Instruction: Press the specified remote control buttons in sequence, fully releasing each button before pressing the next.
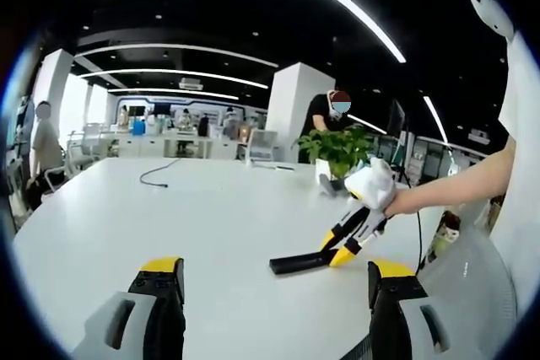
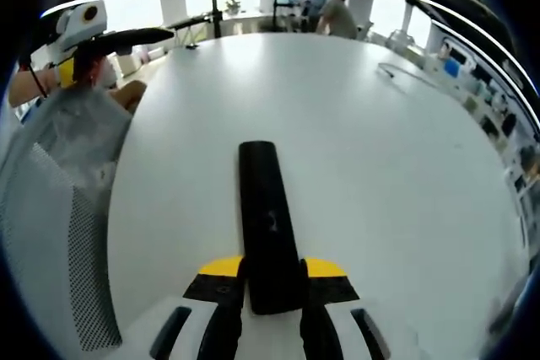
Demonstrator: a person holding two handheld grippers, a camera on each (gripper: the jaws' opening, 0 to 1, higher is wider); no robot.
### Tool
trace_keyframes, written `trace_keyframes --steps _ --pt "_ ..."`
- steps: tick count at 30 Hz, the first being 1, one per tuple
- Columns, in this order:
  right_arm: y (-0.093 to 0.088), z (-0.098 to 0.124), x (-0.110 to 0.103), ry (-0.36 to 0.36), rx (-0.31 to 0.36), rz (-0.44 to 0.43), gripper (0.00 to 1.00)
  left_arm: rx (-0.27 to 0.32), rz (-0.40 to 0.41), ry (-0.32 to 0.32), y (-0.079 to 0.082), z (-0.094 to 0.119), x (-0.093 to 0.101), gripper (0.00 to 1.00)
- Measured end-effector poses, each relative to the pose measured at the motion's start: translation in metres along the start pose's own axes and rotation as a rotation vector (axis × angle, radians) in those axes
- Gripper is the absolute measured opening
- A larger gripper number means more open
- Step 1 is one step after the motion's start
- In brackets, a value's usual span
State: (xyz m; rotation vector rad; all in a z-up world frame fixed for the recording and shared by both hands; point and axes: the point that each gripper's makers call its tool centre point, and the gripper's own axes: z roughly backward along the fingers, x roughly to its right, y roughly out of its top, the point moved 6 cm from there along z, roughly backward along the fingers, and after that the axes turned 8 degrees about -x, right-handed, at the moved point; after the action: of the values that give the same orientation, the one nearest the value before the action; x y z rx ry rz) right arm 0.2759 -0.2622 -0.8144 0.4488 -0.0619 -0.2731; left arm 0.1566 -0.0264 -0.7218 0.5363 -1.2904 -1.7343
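Long black plastic remote control (image 2: 268,223) lies on the white round table (image 2: 380,166), near end clamped between right gripper (image 2: 272,280) fingers. Left gripper (image 1: 274,292) spread, holding nothing, hovering above table.

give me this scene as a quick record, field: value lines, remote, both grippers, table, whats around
remote: black remote control, lying flat on the table, long axis pointing away from the right gripper
right gripper: right gripper shut on the remote's near end, jaws either side of it
left gripper: left gripper open, holding nothing, hovering above the table
table: large white table, black cable lying far across it
around: potted plant on the table, mesh chair back beside it
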Motion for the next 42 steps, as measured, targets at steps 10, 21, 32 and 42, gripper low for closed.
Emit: trace_keyframes --steps 10,21,32,42 --pt "0.002 0.0 0.003 -0.001 -0.003 0.006 0.23 -0.006 -0.003 -0.004 -0.001 0.0 0.0 0.94" --pt "0.003 -0.001 0.008 0.002 -0.007 0.019 0.23 -0.011 -0.003 -0.007 -0.001 0.0 0.001 0.94" --pt "0.006 -0.003 0.015 0.006 -0.008 0.027 0.23 -0.023 -0.005 -0.015 -0.003 -0.001 0.002 0.94" --pt "0.007 -0.003 0.02 0.013 -0.008 0.037 0.23 -0.018 -0.007 -0.008 -0.002 -0.001 0.001 0.94"
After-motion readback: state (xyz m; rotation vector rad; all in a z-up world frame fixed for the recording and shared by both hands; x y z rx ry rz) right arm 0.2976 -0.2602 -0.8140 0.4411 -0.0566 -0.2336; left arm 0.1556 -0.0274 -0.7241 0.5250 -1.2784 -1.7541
